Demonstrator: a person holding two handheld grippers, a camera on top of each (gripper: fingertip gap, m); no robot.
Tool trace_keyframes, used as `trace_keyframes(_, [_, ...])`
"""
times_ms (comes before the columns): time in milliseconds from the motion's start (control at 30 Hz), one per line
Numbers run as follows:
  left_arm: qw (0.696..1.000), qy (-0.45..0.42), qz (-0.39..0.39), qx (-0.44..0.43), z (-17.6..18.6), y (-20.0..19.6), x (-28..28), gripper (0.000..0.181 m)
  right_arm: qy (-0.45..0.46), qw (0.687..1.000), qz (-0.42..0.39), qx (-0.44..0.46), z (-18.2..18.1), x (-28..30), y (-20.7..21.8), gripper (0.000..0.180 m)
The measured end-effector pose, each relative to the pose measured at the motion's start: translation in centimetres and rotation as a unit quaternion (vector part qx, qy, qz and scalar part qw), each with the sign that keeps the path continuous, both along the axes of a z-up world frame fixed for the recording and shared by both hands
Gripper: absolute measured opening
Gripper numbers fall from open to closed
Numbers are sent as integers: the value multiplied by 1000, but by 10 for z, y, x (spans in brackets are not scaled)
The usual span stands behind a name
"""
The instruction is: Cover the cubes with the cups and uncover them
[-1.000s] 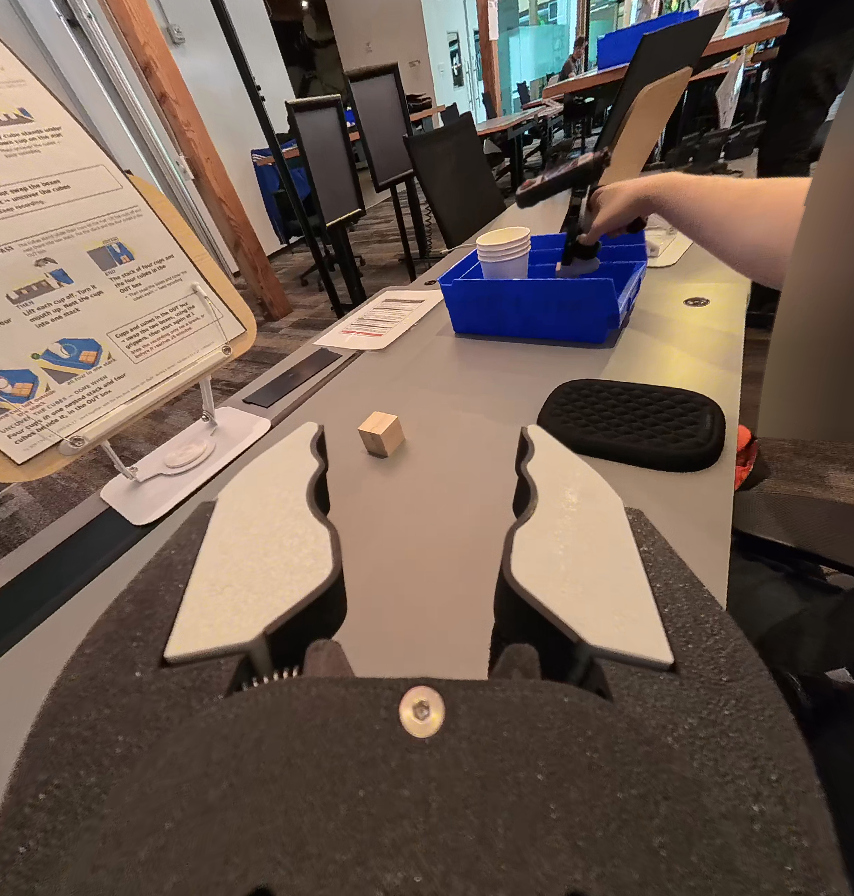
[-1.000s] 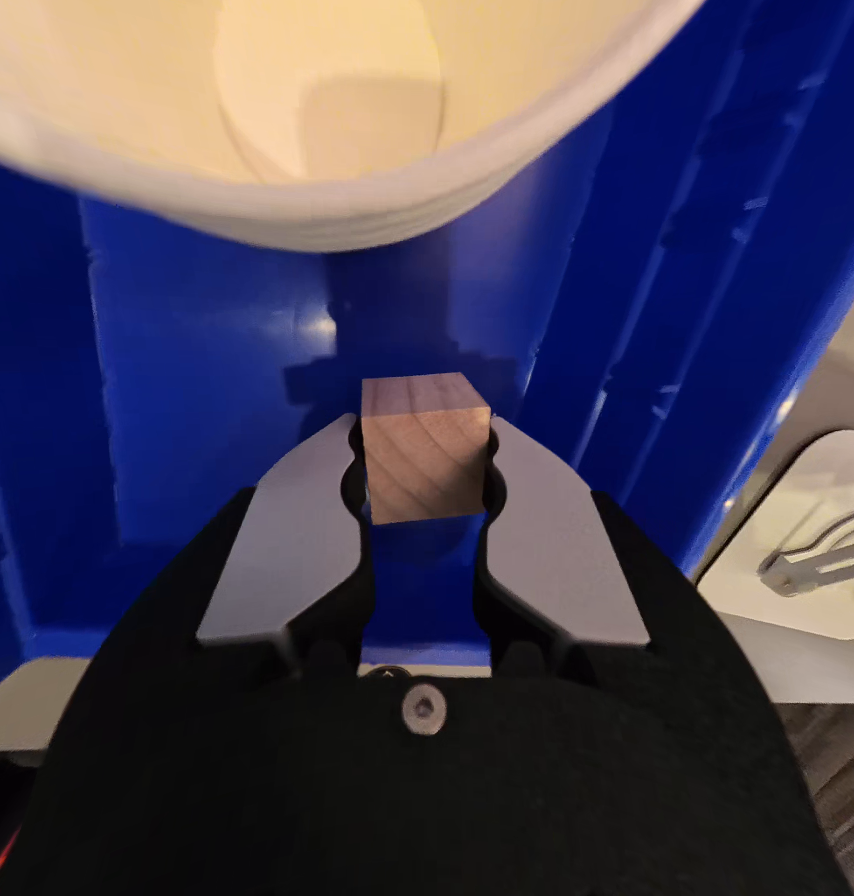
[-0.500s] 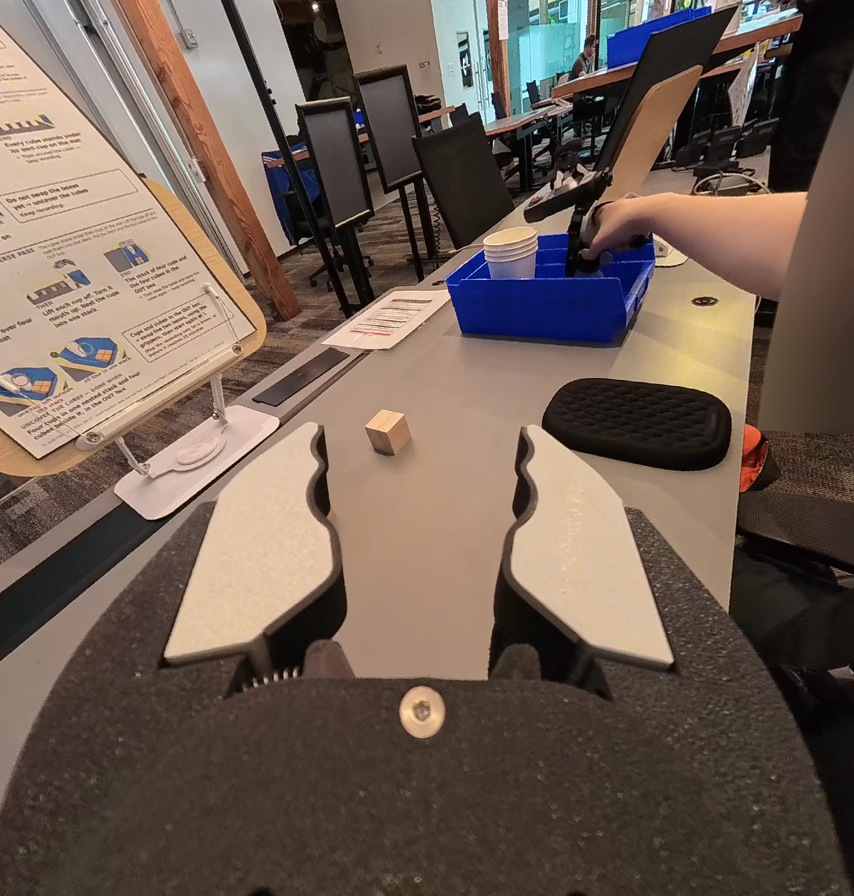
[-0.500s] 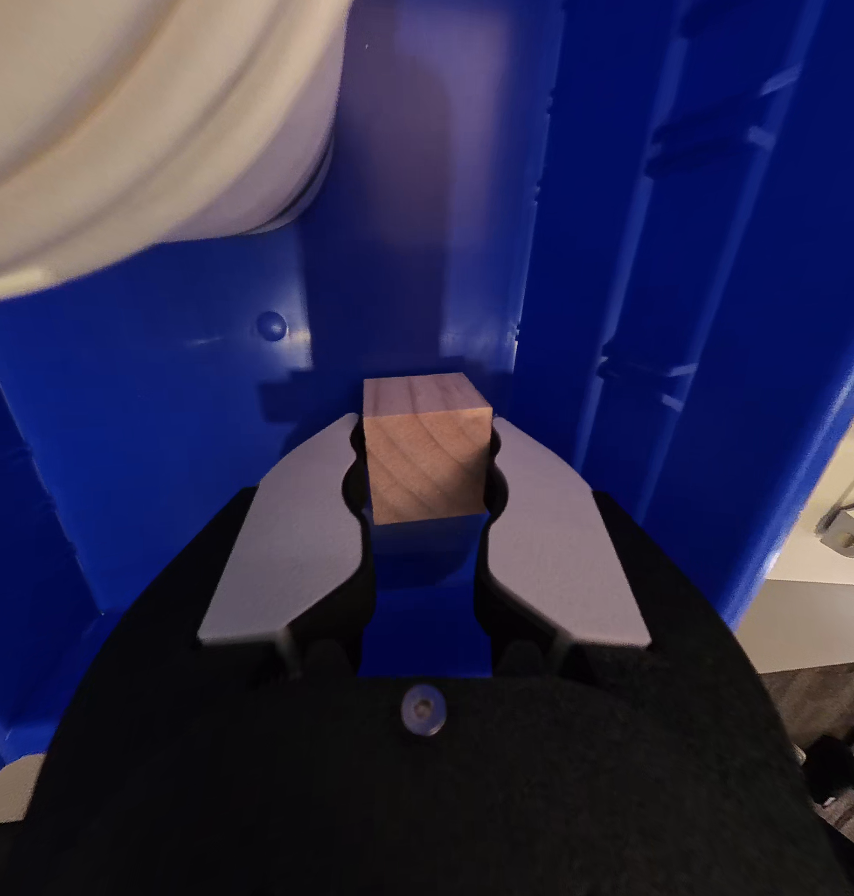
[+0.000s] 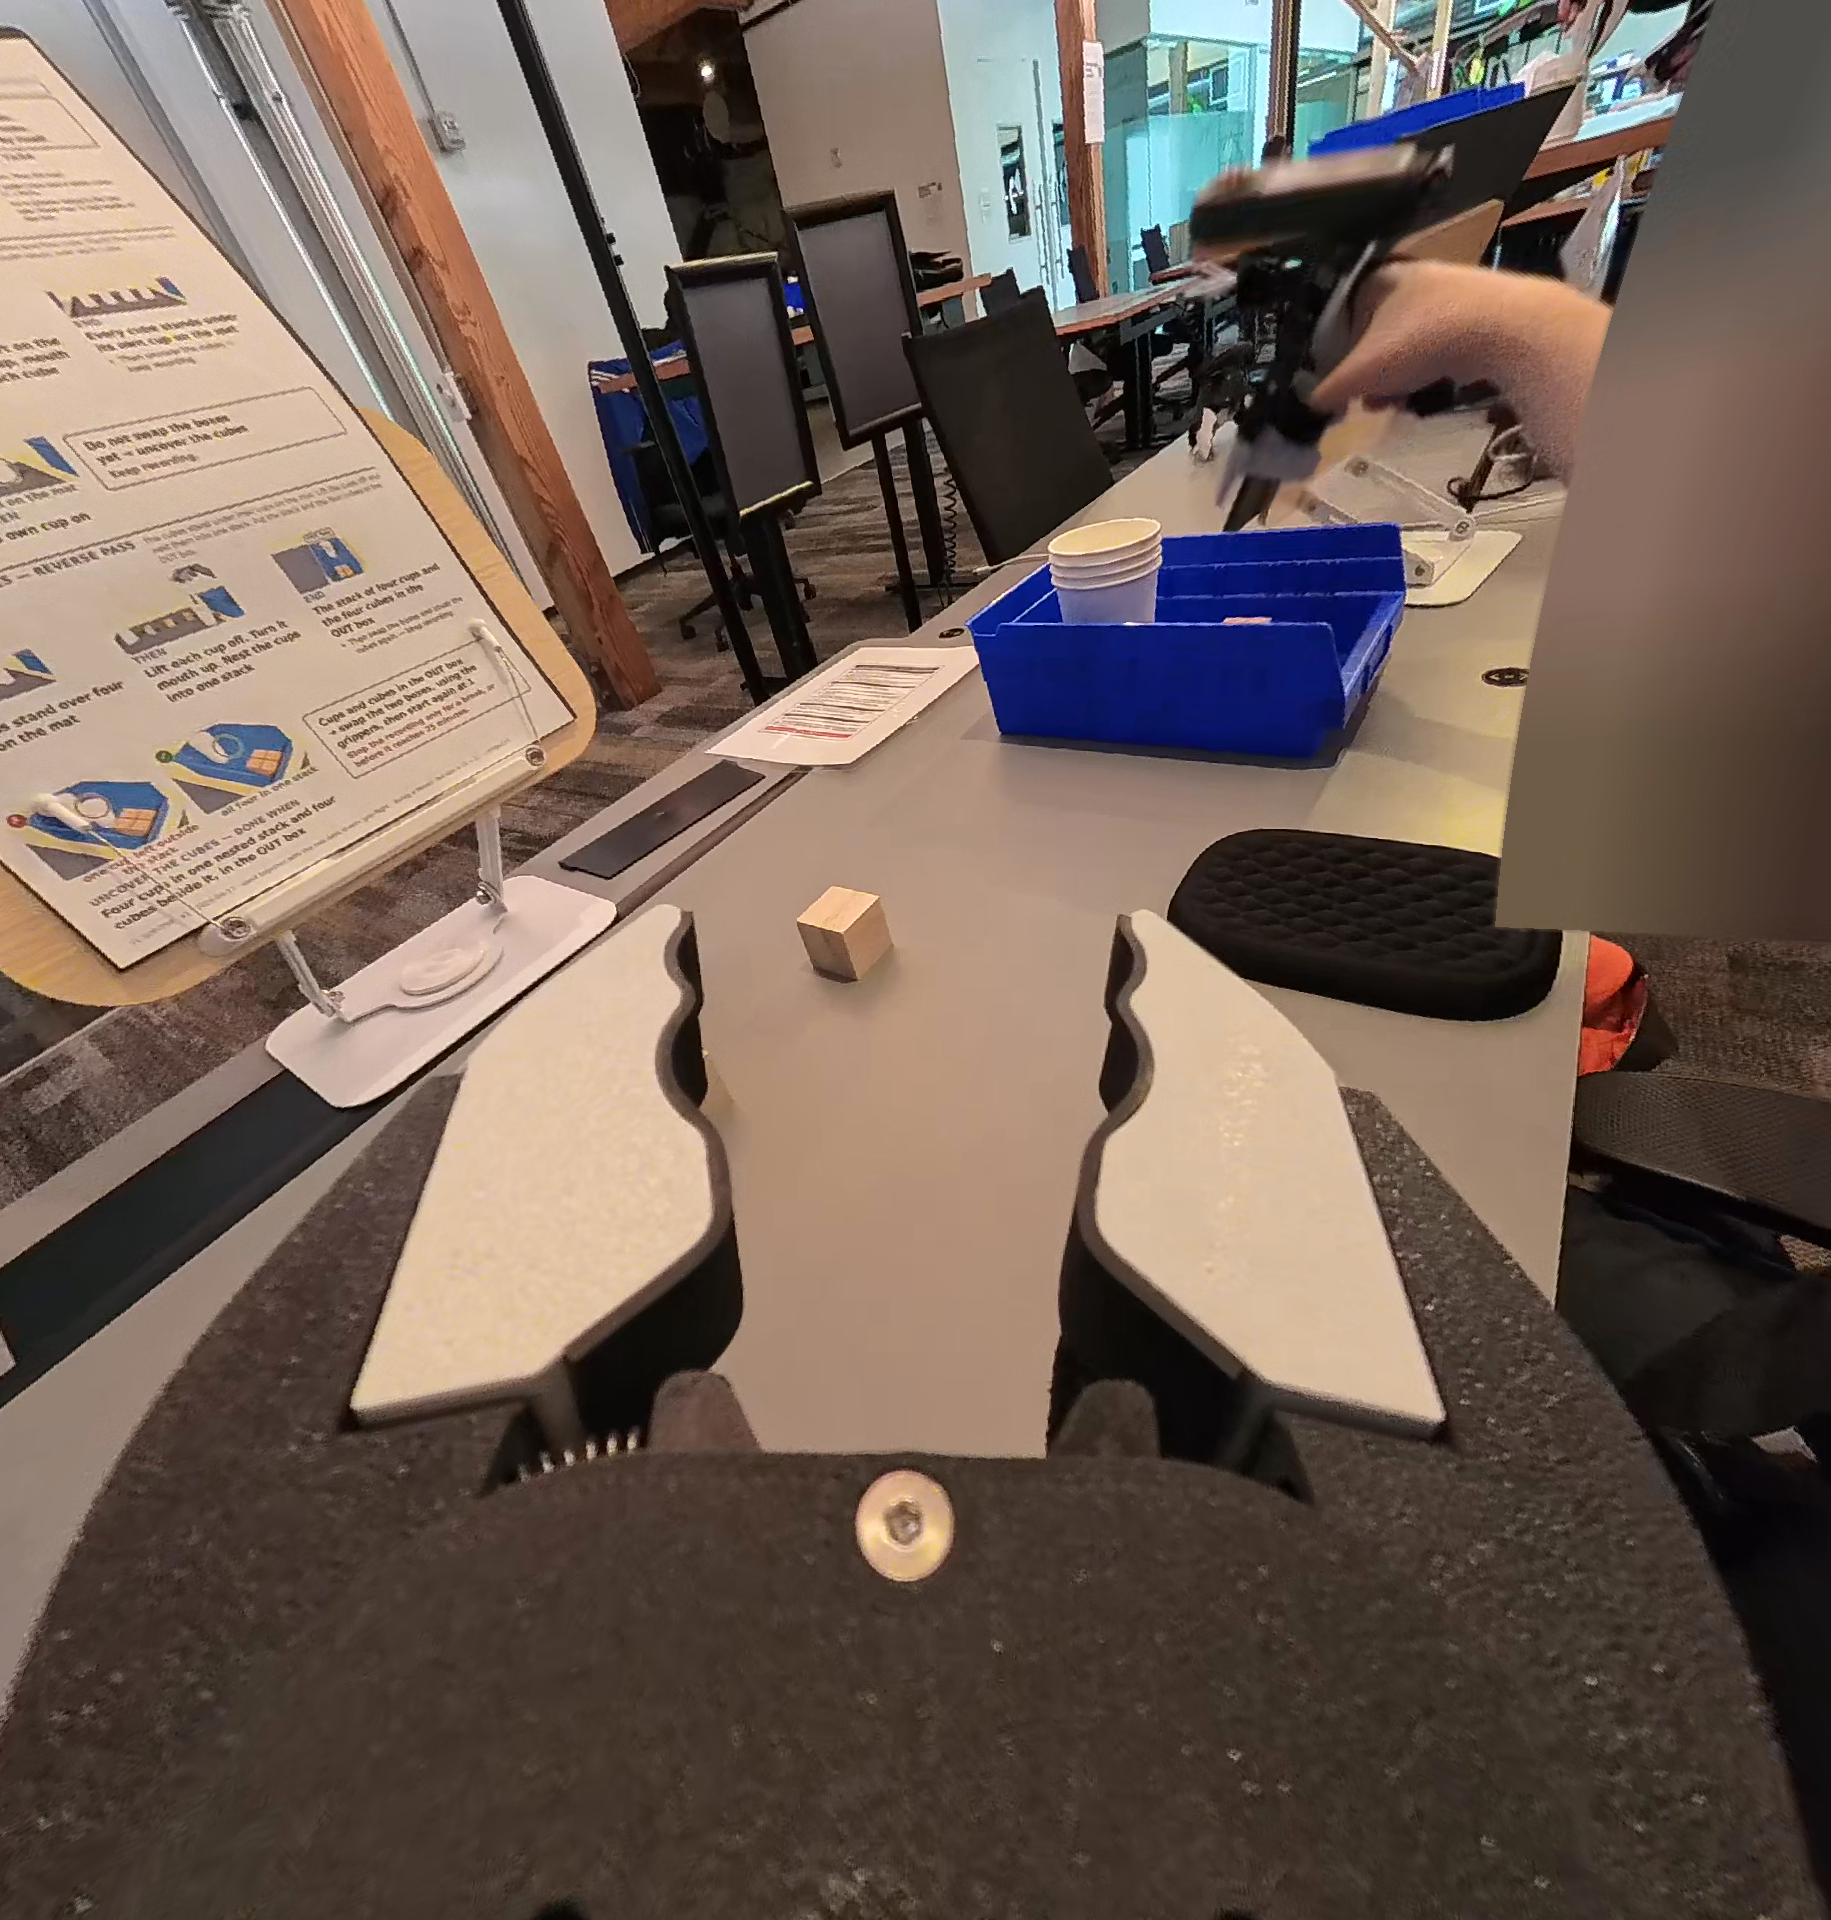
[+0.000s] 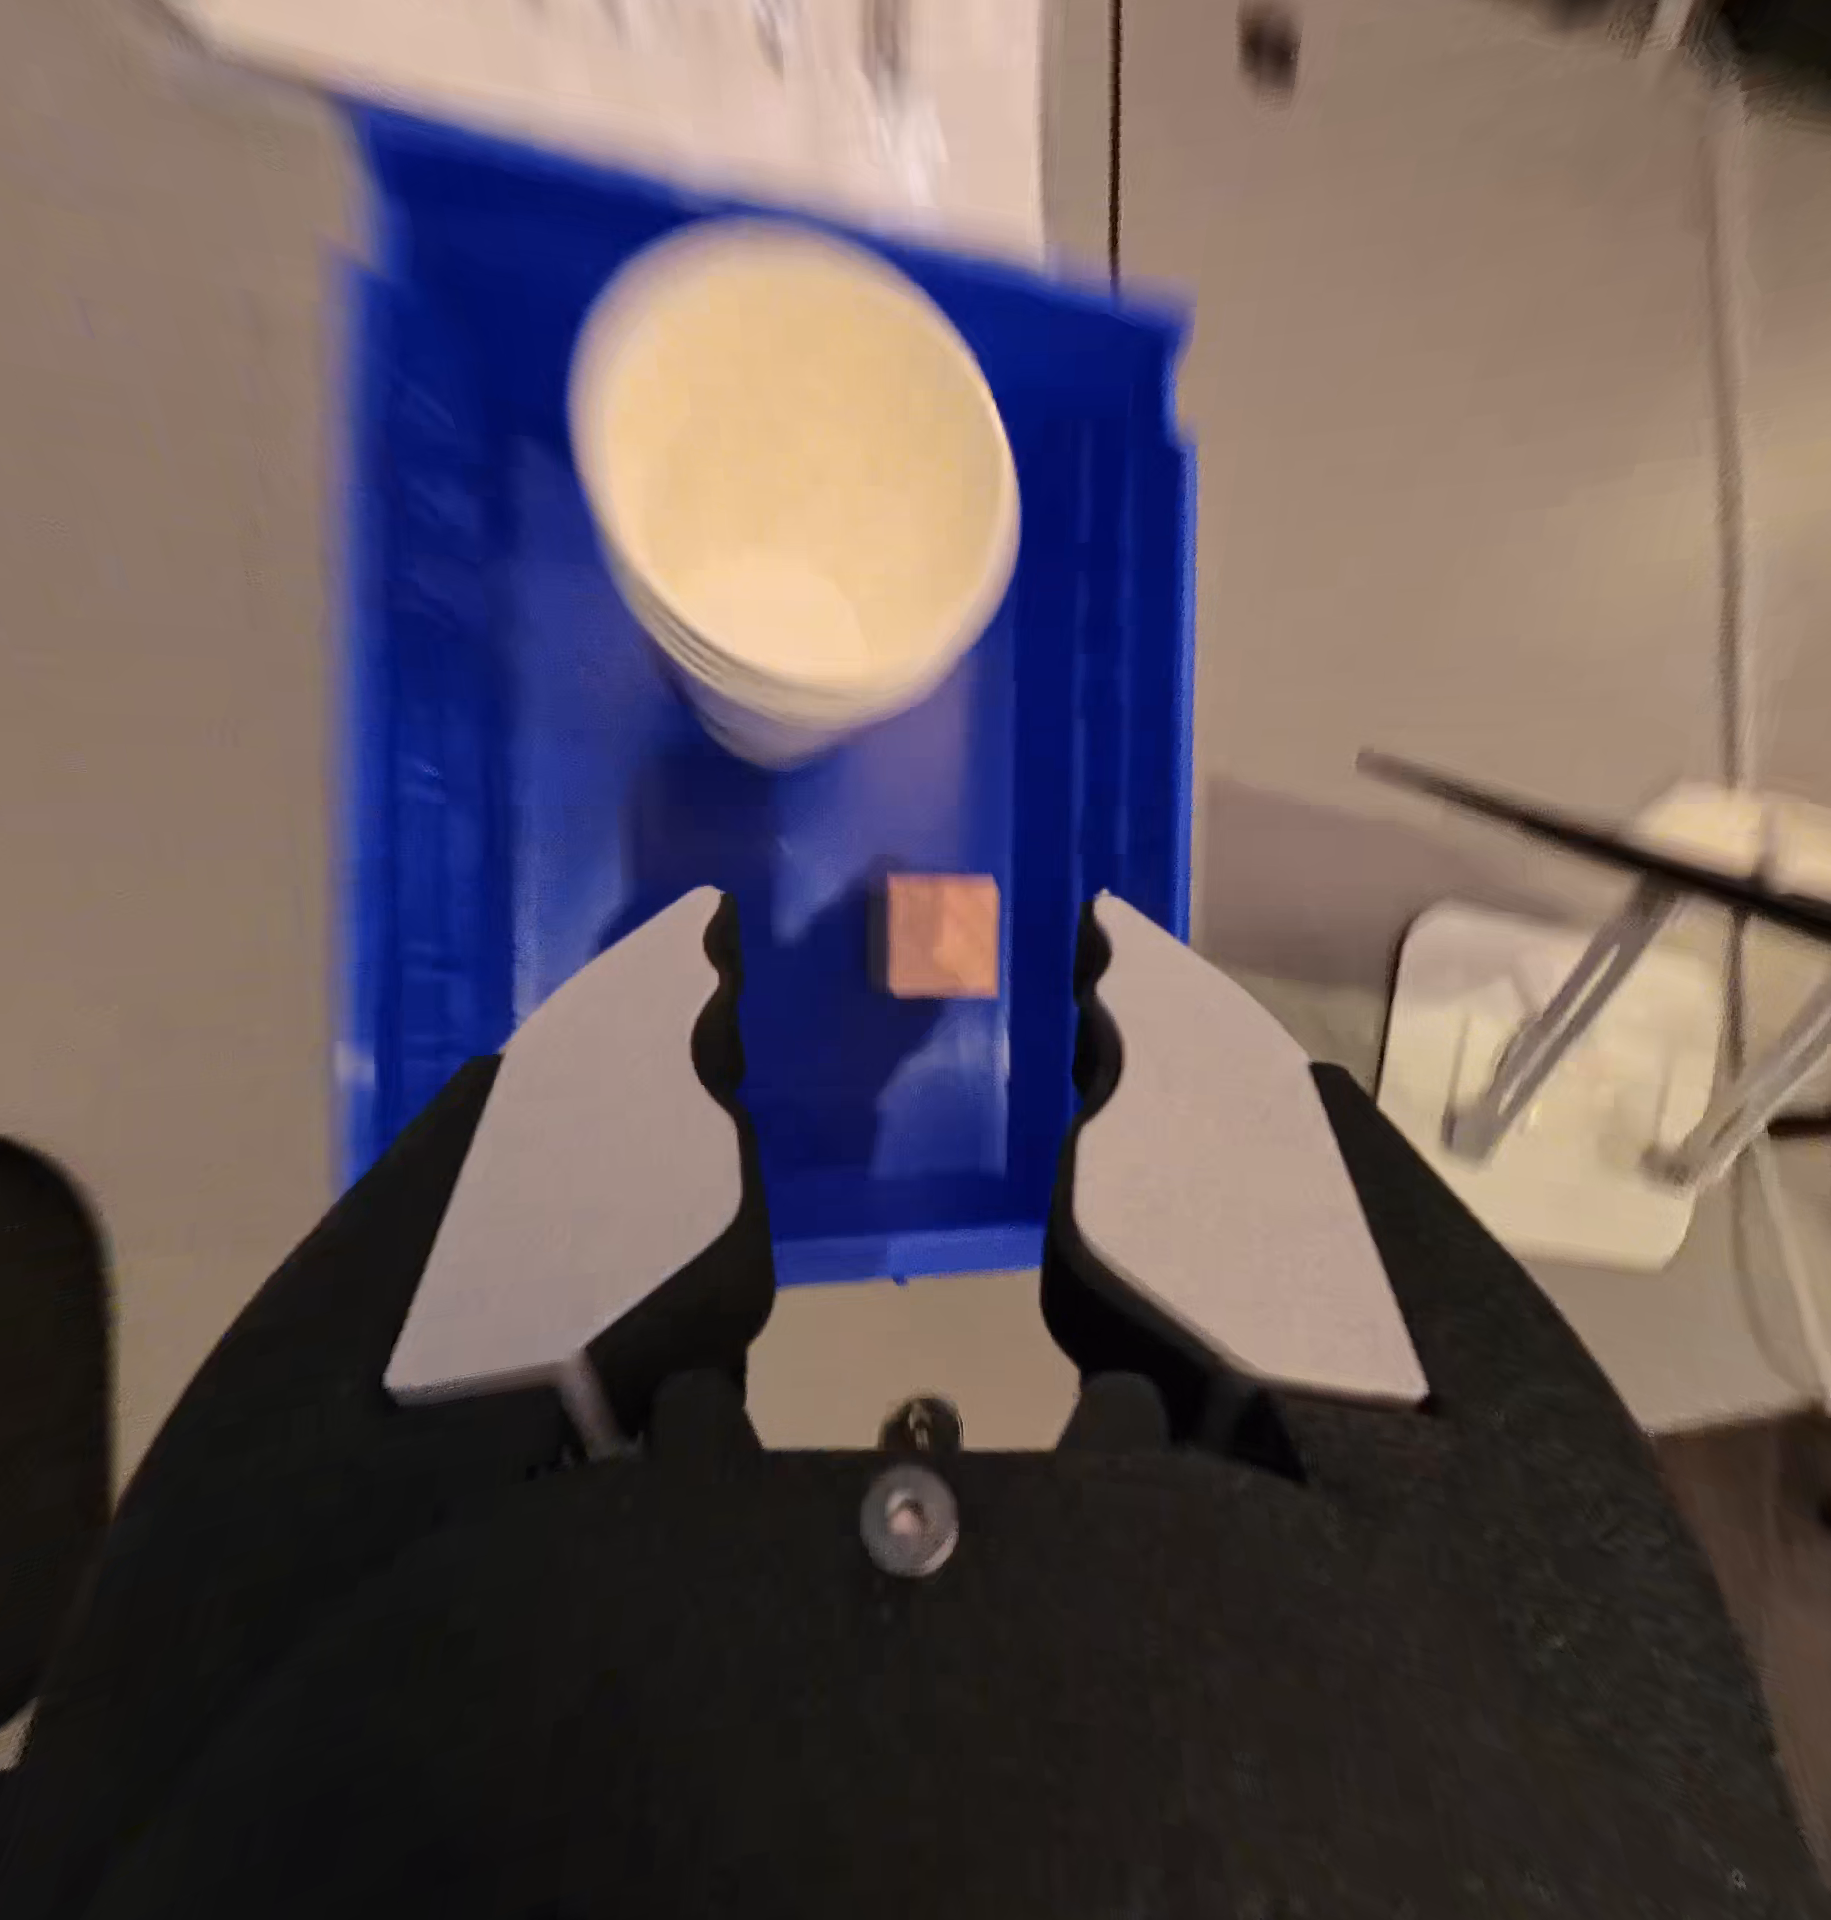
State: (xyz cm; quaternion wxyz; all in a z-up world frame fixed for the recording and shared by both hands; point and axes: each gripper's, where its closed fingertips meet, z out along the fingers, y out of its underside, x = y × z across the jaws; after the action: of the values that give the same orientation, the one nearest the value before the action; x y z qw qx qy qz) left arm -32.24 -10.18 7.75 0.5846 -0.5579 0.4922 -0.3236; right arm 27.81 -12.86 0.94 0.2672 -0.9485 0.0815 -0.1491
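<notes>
Honestly, both tools were spread and empty, the right tool [image 6: 906, 925] blurred above the blue bin [image 6: 423, 727], so it could've clipped the cup stack [image 6: 786, 499].

a long grey tabletop [image 5: 994, 831] runs toward an open office. a wooden post [image 5: 454, 343] rises at the left beside white walls. black chairs [image 5: 1004, 426] and dark upright panels [image 5: 745, 384] stand on patterned carpet [image 5: 682, 623]; glass partitions [image 5: 1202, 177] glow beyond.
</notes>
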Motion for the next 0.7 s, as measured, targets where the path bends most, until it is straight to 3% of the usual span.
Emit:
trace_keyframes(100, [1000,3,-1,-1,-2,1,2,74,-83,983,135,97,61,-70,46,50])
trace_keyframes(167, [1000,5,0,-3,-4,1,3,74,-109,957,244,114,67,-130,75,49])
trace_keyframes(300, [1000,7,5,-5,-5,-2,-1,74,-15,881,466,76,19,-261,120,50])
trace_keyframes(400, [1000,12,17,-4,-6,-3,-9,74,-16,811,583,45,-27,-322,149,41])
trace_keyframes(467, [1000,13,26,-4,-5,-5,-16,74,-27,781,624,2,-61,-346,166,45])
trace_keyframes(600, [999,19,50,-3,-5,-5,-34,74,-52,751,652,-86,-113,-366,191,66])
trace_keyframes(700, [998,13,62,-6,-4,-4,-46,74,-57,741,657,-129,-132,-368,202,65])
